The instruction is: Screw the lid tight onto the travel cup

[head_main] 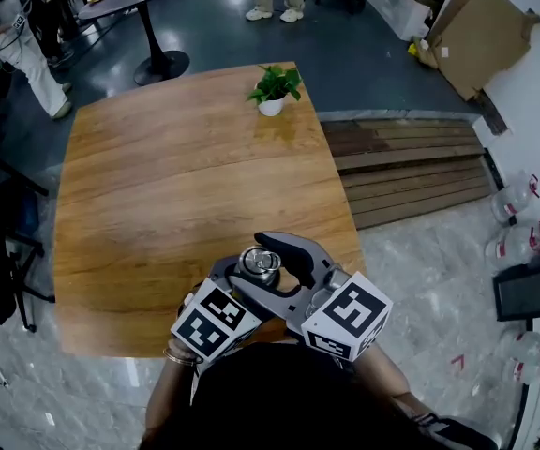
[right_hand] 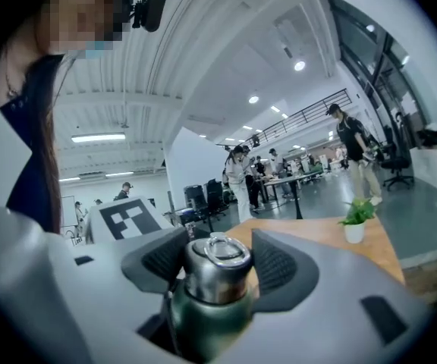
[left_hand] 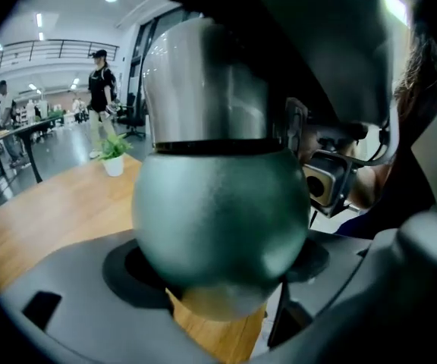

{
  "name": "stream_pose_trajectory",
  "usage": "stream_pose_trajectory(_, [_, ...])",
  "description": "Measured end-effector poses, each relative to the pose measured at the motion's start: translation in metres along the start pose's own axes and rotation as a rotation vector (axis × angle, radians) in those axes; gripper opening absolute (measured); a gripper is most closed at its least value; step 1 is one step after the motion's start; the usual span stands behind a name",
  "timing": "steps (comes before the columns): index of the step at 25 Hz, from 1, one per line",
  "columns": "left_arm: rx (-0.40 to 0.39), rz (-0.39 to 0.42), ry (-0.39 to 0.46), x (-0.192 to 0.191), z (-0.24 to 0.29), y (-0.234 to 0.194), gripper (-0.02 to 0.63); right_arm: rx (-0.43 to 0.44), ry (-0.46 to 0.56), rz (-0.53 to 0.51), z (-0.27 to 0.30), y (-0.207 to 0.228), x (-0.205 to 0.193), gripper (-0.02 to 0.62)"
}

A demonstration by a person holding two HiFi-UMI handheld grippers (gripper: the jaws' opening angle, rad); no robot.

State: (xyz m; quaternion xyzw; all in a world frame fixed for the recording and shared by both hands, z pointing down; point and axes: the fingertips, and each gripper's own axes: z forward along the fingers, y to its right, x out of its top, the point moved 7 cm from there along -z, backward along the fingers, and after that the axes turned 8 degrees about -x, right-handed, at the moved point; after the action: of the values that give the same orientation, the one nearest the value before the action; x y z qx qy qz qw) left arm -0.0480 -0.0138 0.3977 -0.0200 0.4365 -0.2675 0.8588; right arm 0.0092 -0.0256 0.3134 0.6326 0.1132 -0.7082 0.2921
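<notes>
Our left gripper (left_hand: pixel 222 270) clamps the dark green, round-bodied metal travel cup (left_hand: pixel 218 218). Our right gripper (right_hand: pixel 218 264) closes on its brushed-steel ringed lid (right_hand: pixel 217 275), at six o'clock on the wooden table (head_main: pixel 157 186). We judge the smooth body may spin in the left jaws, leaving the lid loose. We count two grippers, one cup, one lid, and one small green plant in a white pot (head_main: pixel 275 87) at twelve o'clock.

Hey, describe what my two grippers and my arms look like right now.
Both the left gripper and right gripper have curved grey shells with black ribbed pads. Each carries a white cube with black square markers. You wear a dark top and a left-wrist bracelet.
</notes>
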Motion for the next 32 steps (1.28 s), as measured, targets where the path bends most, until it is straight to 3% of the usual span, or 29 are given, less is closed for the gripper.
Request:
stream_pose_trajectory(4, [-0.237, 0.095, 0.007, -0.002, -0.004, 0.017, 0.4, 0.245, -0.037, 0.034, -0.005, -0.003, 0.0, 0.278])
stream_pose_trajectory(6, [-0.276, 0.13, -0.012, -0.005, -0.003, 0.021, 0.4, 0.294, -0.056, 0.015, -0.006, -0.006, -0.001, 0.278])
stream_pose_trajectory(15, [-0.19, 0.015, 0.044, -0.002, 0.005, 0.014, 0.4, 0.132, -0.04, -0.03, 0.0, -0.003, -0.002, 0.275])
stream_pose_trajectory(21, [-0.06, 0.035, 0.011, -0.003, 0.006, 0.009, 0.4, 0.079, -0.039, -0.055, 0.0, -0.001, -0.004, 0.275])
stream_pose_trajectory(32, [0.104, 0.049, 0.004, 0.0, 0.006, 0.002, 0.4, 0.026, -0.02, -0.069, 0.0, 0.001, -0.002, 0.275])
